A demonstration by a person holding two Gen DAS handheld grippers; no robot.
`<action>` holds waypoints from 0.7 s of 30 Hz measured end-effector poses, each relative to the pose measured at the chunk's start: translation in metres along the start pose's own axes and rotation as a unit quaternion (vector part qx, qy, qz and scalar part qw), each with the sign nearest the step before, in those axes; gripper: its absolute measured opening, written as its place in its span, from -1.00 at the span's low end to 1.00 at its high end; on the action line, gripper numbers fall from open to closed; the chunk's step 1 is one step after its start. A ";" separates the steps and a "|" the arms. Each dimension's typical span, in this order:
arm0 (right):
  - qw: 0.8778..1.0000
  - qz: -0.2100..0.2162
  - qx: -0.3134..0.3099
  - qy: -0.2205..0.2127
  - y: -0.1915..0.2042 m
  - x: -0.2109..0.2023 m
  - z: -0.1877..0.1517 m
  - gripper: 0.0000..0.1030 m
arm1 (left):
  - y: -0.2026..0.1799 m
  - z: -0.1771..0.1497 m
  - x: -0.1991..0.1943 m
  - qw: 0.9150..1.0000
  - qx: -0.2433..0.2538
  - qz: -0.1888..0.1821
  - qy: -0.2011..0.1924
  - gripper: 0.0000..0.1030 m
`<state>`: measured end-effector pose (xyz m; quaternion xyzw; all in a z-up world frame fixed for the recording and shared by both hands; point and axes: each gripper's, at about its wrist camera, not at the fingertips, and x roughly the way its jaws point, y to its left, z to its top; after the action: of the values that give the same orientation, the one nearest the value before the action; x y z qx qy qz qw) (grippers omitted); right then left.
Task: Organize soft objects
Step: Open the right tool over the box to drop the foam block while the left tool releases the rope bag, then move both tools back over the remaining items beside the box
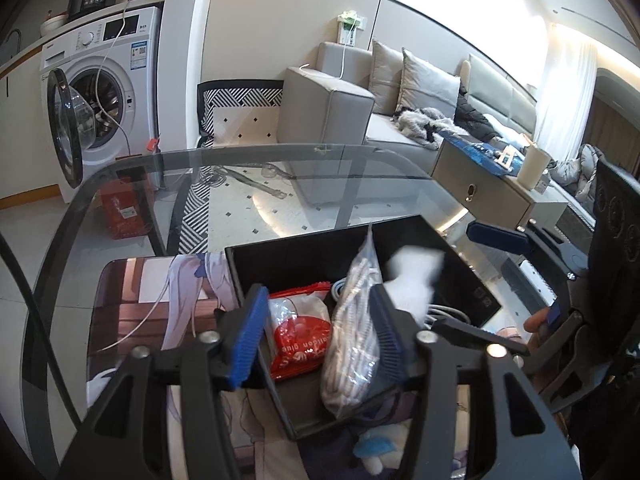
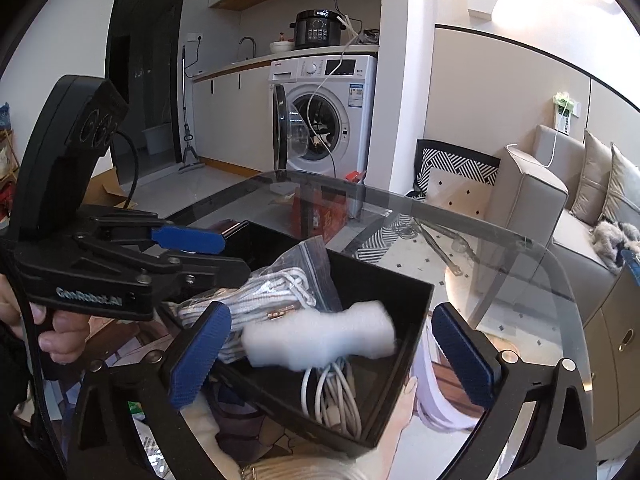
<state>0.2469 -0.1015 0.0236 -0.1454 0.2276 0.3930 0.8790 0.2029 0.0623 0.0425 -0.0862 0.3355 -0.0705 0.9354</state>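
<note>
Both grippers (image 1: 318, 334) (image 2: 334, 354) angled over box (image 2: 416, 320)

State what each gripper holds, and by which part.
Nothing is held. The right gripper stands wide open around the blurred white foam piece; the left gripper straddles the bagged cord without pressing.

Black box (image 1: 460, 264) on clear glass table (image 1: 120, 168). Inside: white foam pc (image 2: 320, 338), white cable coil (image 2: 332, 396), clear zip bag w/ white-grey striped cord (image 1: 356, 336), red-and-white pkt w/ white lettering (image 1: 298, 340). Left gripper (image 1: 316, 340) & right gripper (image 2: 332, 356): black frames, blue ribbed pads. Mat (image 1: 132, 300) at table's near edge: brown w/ lilac & white print. Washer (image 2: 340, 112) white. Rug (image 1: 244, 108): black-white zigzag border, white field w/ black diamonds. Sofa (image 1: 332, 96) grey-beige.
</note>
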 end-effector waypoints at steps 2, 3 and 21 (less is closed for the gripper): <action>1.000 -0.009 0.003 0.000 -0.001 -0.007 -0.003 0.99 | -0.002 -0.002 -0.007 1.000 0.001 0.004 -0.006 0.52; 1.000 -0.012 0.008 -0.001 -0.002 -0.012 -0.004 0.99 | -0.002 -0.003 -0.012 1.000 0.001 0.011 -0.010 0.64; 0.998 -0.024 0.054 0.035 0.006 -0.075 -0.050 0.99 | -0.013 -0.051 -0.066 0.996 0.031 0.071 -0.045 1.00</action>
<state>0.1837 -0.1659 0.0189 -0.1168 0.2754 0.3533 0.8864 0.1189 0.0560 0.0465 -0.0358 0.2960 -0.0105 0.9545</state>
